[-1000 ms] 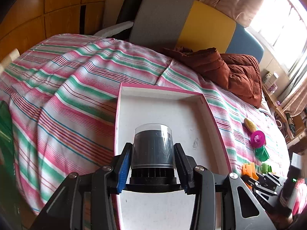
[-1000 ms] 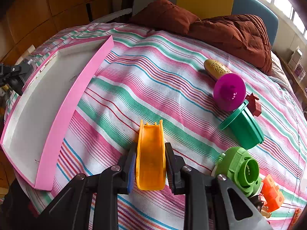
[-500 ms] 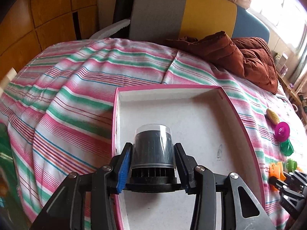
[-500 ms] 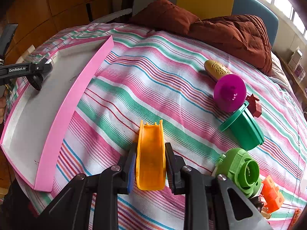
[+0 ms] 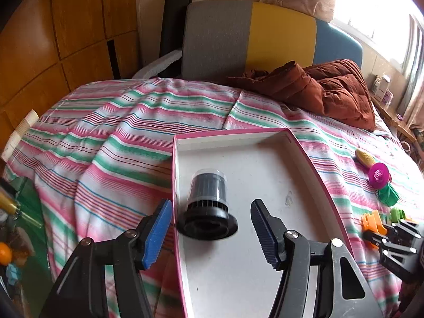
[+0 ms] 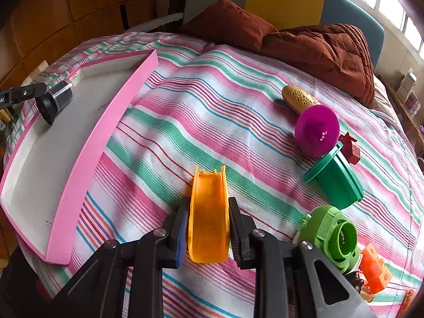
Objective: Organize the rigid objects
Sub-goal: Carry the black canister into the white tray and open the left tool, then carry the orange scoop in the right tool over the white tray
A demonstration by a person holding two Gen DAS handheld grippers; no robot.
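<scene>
A black cylinder with a flared base and clear top lies on its side inside the white tray with a pink rim, near its left wall. My left gripper stands just behind it with its jaws opening; the pads are clear of the cylinder. The cylinder and tray also show at the left of the right wrist view. My right gripper is shut on an orange chute-shaped piece that rests on the striped bedspread.
On the bedspread to the right lie a yellow toy, a magenta cap, a teal cup, a green ring part, a dark red block and an orange block. A brown quilt lies by the headboard.
My left gripper has let go of the black cylinder, which now lies in the tray, and its jaws have spread apart. The right gripper and orange piece have not moved.
</scene>
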